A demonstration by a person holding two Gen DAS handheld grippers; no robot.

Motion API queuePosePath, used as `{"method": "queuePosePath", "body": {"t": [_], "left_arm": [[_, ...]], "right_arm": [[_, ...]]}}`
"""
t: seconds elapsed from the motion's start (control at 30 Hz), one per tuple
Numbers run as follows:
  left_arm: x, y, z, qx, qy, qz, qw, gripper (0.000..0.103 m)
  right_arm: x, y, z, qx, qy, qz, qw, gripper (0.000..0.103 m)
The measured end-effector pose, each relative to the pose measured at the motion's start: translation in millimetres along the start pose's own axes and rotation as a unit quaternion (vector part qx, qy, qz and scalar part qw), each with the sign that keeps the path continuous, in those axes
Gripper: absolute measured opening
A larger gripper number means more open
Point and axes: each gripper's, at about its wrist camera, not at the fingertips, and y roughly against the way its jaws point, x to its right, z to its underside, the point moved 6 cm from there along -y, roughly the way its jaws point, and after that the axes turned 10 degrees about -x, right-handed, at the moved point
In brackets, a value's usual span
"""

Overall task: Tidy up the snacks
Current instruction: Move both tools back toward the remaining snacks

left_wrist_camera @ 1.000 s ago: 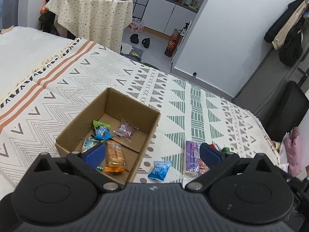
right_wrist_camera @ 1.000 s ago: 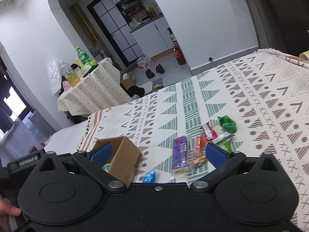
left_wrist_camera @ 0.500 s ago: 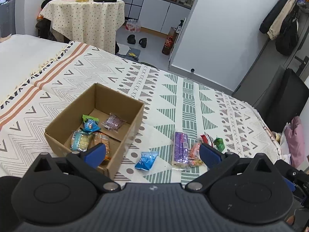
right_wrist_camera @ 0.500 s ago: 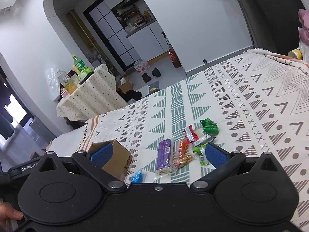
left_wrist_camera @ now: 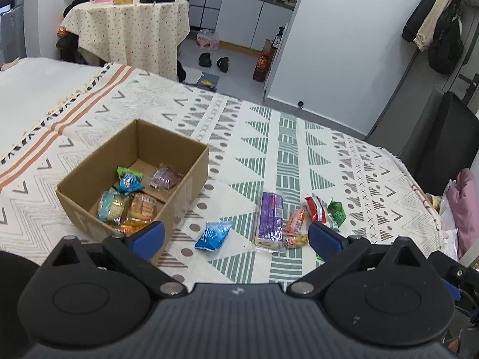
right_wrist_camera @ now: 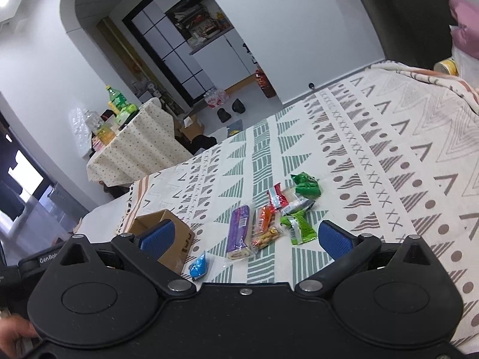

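Left gripper [left_wrist_camera: 235, 236]: your jaws stand wide with nothing between them, above the near edge of the bed.
Right gripper [right_wrist_camera: 244, 234]: your jaws stand wide and empty, likewise above the near edge.
Bed [left_wrist_camera: 299, 155]: covered by a patterned blanket; it carries the box and all loose snacks.
Box [left_wrist_camera: 191, 176]: open cardboard, left of the loose snacks, just beyond your left gripper's left finger.
Box contents: a blue-green packet [left_wrist_camera: 129, 180], a purple-clear packet [left_wrist_camera: 166, 177], a pale blue pack [left_wrist_camera: 110, 206] and an orange pack [left_wrist_camera: 140, 211]; the last two lie touching at the near wall.
Blue packet [left_wrist_camera: 213, 234]: on the blanket, just right of the box, apart from it.
Purple bar [left_wrist_camera: 269, 220]: right of the blue packet, lying lengthwise near to far.
Orange packets [left_wrist_camera: 296, 227]: touching the purple bar's right side.
Red packet [right_wrist_camera: 277, 196]: beyond the orange packets, beside a white wrapper [right_wrist_camera: 295, 205].
Green packets: one far [right_wrist_camera: 305, 184], one near [right_wrist_camera: 299, 227], at the right end of the group.
Hand [right_wrist_camera: 15, 333]: partly visible at the lower left of the right view.
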Motion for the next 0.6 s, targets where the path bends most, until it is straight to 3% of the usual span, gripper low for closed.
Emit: {"method": "queuePosePath", "body": {"t": [0.37, 0.6], "left_arm": [[10.4, -39.2, 7.7, -0.015, -0.018, -0.002, 0.9997, 0.098], [3.2, -72.4, 12.8, -0.040, -0.002, 0.004, 0.9992, 0.088]], "right_arm": [[16.2, -18.1, 0.1, -0.015, -0.025, 0.019, 0.999, 0.103], [19.4, -36.5, -0.6, -0.030, -0.024, 0.028, 0.999, 0.103]]}}
